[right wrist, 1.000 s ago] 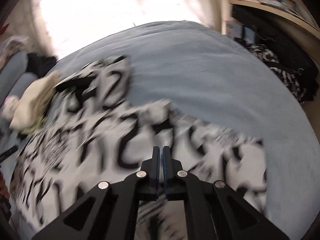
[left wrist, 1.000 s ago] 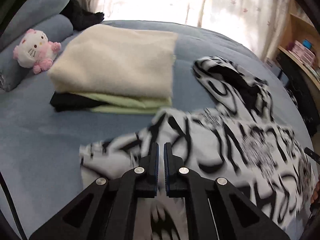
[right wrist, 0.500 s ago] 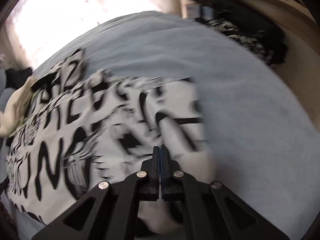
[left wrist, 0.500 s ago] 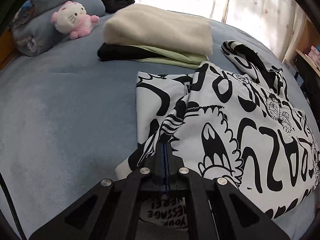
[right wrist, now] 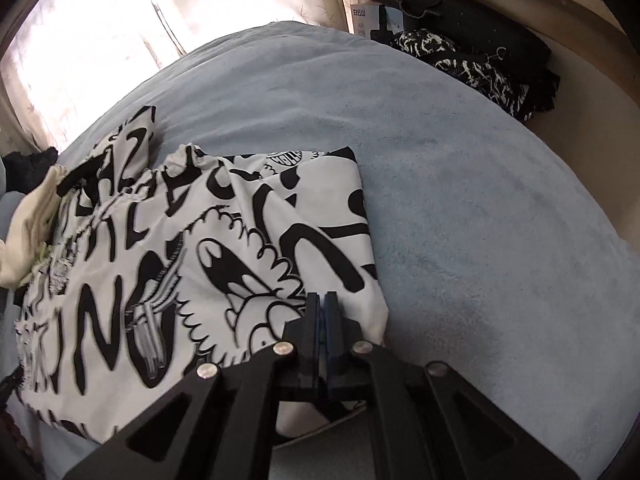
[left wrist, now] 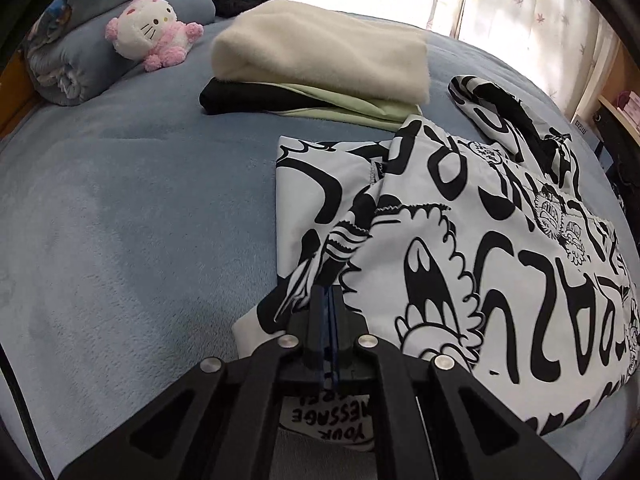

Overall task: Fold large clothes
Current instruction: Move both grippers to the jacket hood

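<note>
1. The left gripper point(left wrist: 327, 300) is pinching the printed garment point(left wrist: 460, 240) with jaws fully closed; the right gripper point(right wrist: 320, 308) is doing the same.
2. The garment is lying mid-frame on the blue bed point(left wrist: 140, 200), a fold apparently being laid.
3. Next, I think, both jaws are needing to release, then smooth.

- On the black-and-white printed garment point(left wrist: 460, 240), just under your left gripper's view, you can read "YOUR MESSAGE" upside down, with a third line below it partly hidden, ending in what looks like "ERE".
- The same garment carries big black graffiti-style letters; in your right wrist view they look like "ING", but you cannot read a whole word with certainty.
- A small round badge print point(right wrist: 286, 158) near the garment's far edge holds lettering too small to read.
- A white box point(right wrist: 366, 20) by the shelf has a dark printed logo and small lines of text, not legible.
</note>
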The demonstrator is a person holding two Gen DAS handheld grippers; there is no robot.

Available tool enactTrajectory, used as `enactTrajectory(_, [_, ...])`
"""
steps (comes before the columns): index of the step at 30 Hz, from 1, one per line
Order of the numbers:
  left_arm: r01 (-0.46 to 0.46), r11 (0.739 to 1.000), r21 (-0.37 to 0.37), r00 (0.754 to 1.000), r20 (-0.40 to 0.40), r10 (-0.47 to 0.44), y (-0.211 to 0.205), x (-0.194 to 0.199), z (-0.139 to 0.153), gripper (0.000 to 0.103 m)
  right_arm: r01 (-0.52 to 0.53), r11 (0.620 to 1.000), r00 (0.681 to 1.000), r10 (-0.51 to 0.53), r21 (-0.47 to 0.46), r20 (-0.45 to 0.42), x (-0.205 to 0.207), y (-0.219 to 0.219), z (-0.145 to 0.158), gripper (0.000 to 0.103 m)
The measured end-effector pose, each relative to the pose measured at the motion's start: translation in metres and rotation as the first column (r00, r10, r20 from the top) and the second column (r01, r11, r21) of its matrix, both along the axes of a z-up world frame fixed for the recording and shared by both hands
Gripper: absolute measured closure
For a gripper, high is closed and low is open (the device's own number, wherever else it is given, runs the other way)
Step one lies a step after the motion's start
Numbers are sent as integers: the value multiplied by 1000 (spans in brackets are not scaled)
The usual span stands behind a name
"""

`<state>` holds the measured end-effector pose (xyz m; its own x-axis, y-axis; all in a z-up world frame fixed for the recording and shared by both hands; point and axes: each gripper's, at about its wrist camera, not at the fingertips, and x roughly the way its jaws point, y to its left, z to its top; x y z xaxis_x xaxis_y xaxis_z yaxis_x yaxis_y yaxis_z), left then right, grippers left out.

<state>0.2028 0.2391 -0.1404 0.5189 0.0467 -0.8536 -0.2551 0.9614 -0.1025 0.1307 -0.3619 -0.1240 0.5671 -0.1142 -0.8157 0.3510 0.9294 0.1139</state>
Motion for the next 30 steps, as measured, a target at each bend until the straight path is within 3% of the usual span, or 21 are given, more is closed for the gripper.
enactTrajectory(5, [22, 998, 51, 1000, 5, -22, -14, -12, 24, 90, -22, 999, 1000, 22, 37, -7, -12, 13, 13, 101])
enactTrajectory(13, [107, 988, 109, 994, 8, -109, -38, -40, 61, 86, -99, 993, 995, 99, 61, 13, -42, 46, 41, 100])
enactTrajectory(18, [149, 979, 138, 988, 17, -153, -50, -57, 81, 64, -150, 987, 989, 149, 63, 15, -54, 67, 53, 93])
enactTrajectory(21, [167, 973, 159, 985, 27, -173, -55, -64, 92, 57, -185, 981, 983, 184, 56, 18, -55, 80, 61, 88])
enactTrajectory(30, [237, 951, 198, 969, 22, -246, -74, -44, 123, 56, -285, 958, 958, 283, 39, 41, -30, 111, 93, 84])
